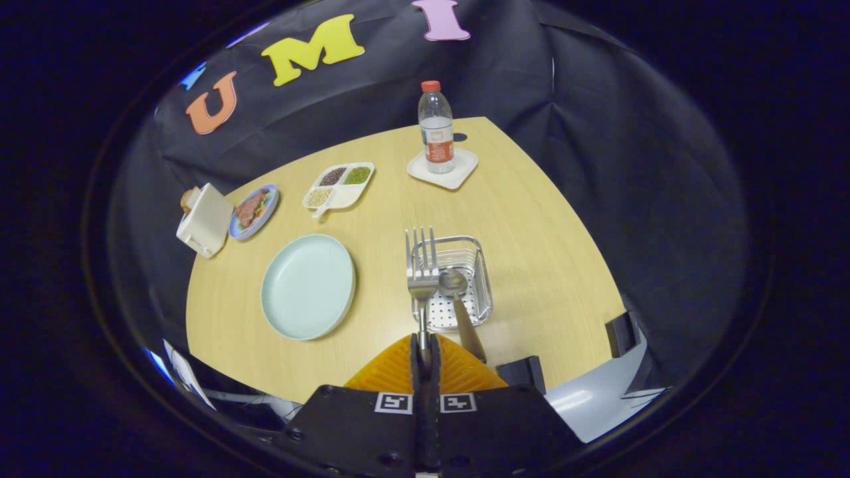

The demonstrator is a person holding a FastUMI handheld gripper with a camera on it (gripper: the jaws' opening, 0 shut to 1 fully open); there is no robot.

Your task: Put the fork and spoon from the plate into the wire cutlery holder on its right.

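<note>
Nearest the camera, at bottom centre, the gripper (425, 348) has its two fingers pressed together on the handle of the fork (422, 272), whose tines point up the frame over the left edge of the wire cutlery holder (481, 275). Just right of the fork, the spoon (458, 299) lies with its bowl inside the holder and its handle leaning out over the near rim. Left of the holder sits the pale round plate (307, 287) on the wooden table (544, 252). Farther up the frame are a divided tray of grains (339, 186), a small plate of food (253, 211) beside a white toaster (204, 220), and a water bottle (435, 127) standing on a white square coaster (465, 171).
</note>
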